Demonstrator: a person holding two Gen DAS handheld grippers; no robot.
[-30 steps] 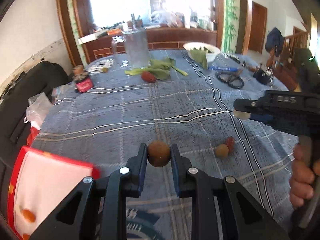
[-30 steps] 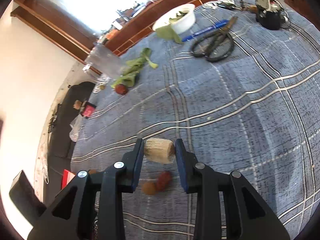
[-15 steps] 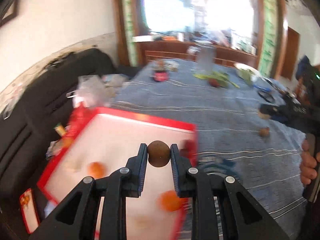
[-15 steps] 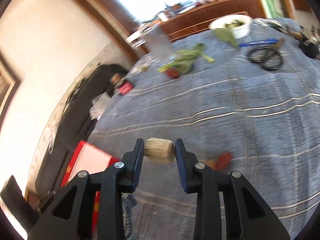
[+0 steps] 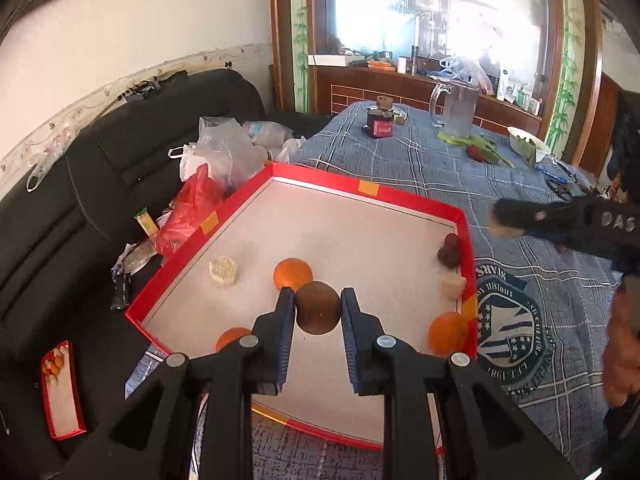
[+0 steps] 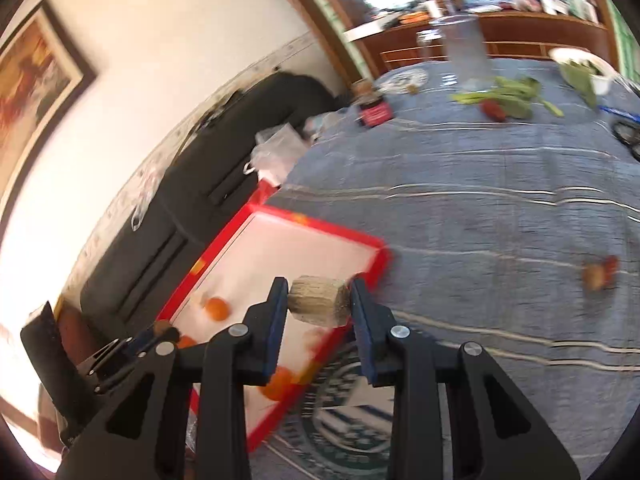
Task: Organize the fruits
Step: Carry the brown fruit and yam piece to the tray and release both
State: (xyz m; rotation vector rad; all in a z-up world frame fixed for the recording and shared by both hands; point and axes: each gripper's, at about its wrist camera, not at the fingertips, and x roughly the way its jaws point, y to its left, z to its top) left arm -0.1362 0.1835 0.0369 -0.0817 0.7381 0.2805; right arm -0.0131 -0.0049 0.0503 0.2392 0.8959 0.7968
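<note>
My left gripper (image 5: pixel 318 312) is shut on a round brown fruit (image 5: pixel 318 307), held above the red-rimmed white tray (image 5: pixel 362 188). In the tray lie an orange (image 5: pixel 292 273), a pale ridged piece (image 5: pixel 223 271), two dark fruits (image 5: pixel 450 251), a whitish piece (image 5: pixel 452 285) and two more oranges (image 5: pixel 447 333). My right gripper (image 6: pixel 319 305) is shut on a pale corn-like chunk (image 6: pixel 319 305) over the tray's (image 6: pixel 320 222) near right corner. Two small fruits (image 6: pixel 599 274) lie on the blue checked tablecloth (image 6: pixel 500 208). The right gripper (image 5: pixel 560 224) also shows at the right of the left wrist view.
Farther back on the table stand a glass pitcher (image 5: pixel 458 108), a red jar (image 5: pixel 380 126), green leaves with a red fruit (image 5: pixel 478 148), a white bowl (image 5: pixel 528 146) and scissors (image 6: pixel 628 134). A black sofa (image 5: pixel 100 184) with plastic bags (image 5: pixel 216 156) lies left of the tray. A hand (image 5: pixel 624 356) holds the right gripper.
Both grippers swung left from over the open tablecloth to the red tray, each keeping its piece. The left one now hangs over the tray's middle; the right has reached its corner.
</note>
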